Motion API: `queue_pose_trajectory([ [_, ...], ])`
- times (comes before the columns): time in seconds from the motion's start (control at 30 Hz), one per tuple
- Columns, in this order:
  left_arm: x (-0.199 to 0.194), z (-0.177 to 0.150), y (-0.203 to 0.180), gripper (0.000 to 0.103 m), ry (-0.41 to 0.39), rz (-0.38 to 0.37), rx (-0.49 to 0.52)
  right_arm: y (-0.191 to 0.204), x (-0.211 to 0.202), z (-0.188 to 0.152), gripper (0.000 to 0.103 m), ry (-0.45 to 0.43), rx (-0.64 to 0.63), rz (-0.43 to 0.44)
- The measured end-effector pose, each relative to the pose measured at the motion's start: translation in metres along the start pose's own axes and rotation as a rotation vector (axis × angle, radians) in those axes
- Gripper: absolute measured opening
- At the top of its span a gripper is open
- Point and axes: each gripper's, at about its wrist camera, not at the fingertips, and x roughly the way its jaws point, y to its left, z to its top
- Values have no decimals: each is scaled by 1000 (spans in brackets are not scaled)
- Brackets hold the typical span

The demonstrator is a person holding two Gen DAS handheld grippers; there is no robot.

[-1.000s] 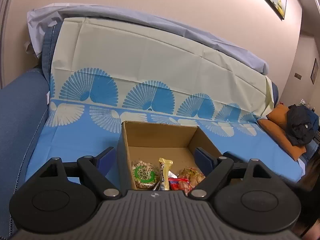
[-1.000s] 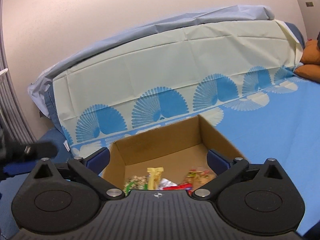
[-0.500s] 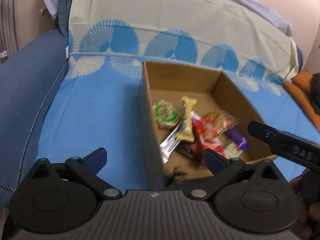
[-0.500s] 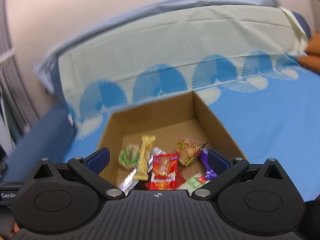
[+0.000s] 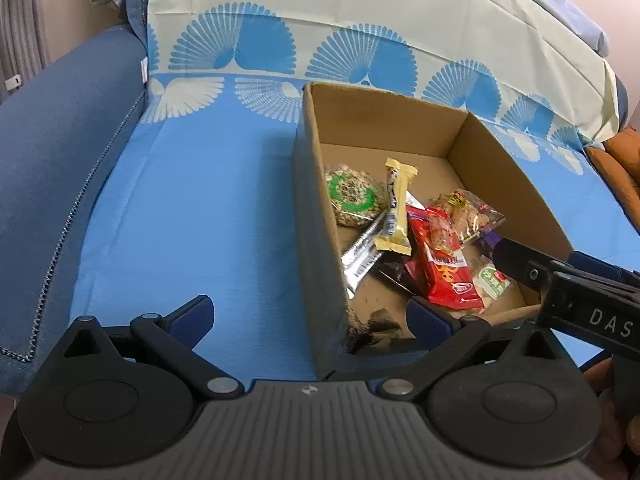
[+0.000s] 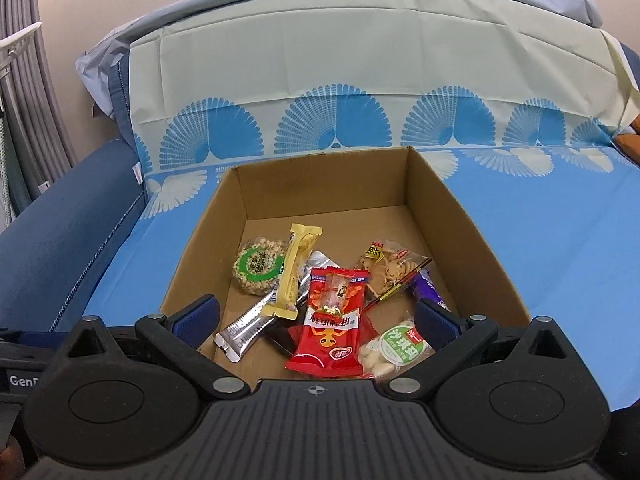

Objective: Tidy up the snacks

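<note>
A dark blue upholstered sofa arm (image 6: 60,236) stood at the far left, and a bright blue cloth printed with pale fan shapes (image 6: 560,232) covered the seat and ran up the backrest. On that cloth sat an open brown cardboard box (image 6: 472,240), its flaps gone or folded away, holding all the snacks.

Inside the box, from the left, lay a round clear pack of nuts with a green ring label (image 6: 258,266), touching the left wall. Just beside it a long pale yellow wrapped bar (image 6: 294,272) lay lengthwise, its near end resting on a silver foil bar (image 6: 250,328) that pointed toward the near left corner. In the middle a red plastic packet with a cartoon crab (image 6: 330,332) lay flat, with a small clear-wrapped sweet (image 6: 336,292) on top of it. To its right were a clear bag of tan crackers (image 6: 390,268), a purple wrapper (image 6: 426,290) partly hidden behind a finger, and near the front a clear pack with a green and red round label (image 6: 398,346).

The left gripper (image 5: 308,316) straddled the box's left wall, one blue-padded finger over the cloth and the other inside the box, fingers spread wide and gripping nothing. The right gripper (image 6: 316,320) hovered over the near edge of the box, its fingers likewise wide apart with the snacks visible between them but untouched. In the left wrist view its black body (image 5: 568,292) reached in from the right above the box's near right corner.
</note>
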Motion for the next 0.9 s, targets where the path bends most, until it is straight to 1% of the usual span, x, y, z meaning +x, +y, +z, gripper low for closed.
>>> queue_pose_trajectory([
  [0.27, 2, -2, -9, 102, 1, -13, 18, 2, 0, -1, 102, 5, -12, 1],
  [0.9, 3, -2, -12, 102, 3, -17, 25, 0, 1, -1, 102, 11, -6, -2],
])
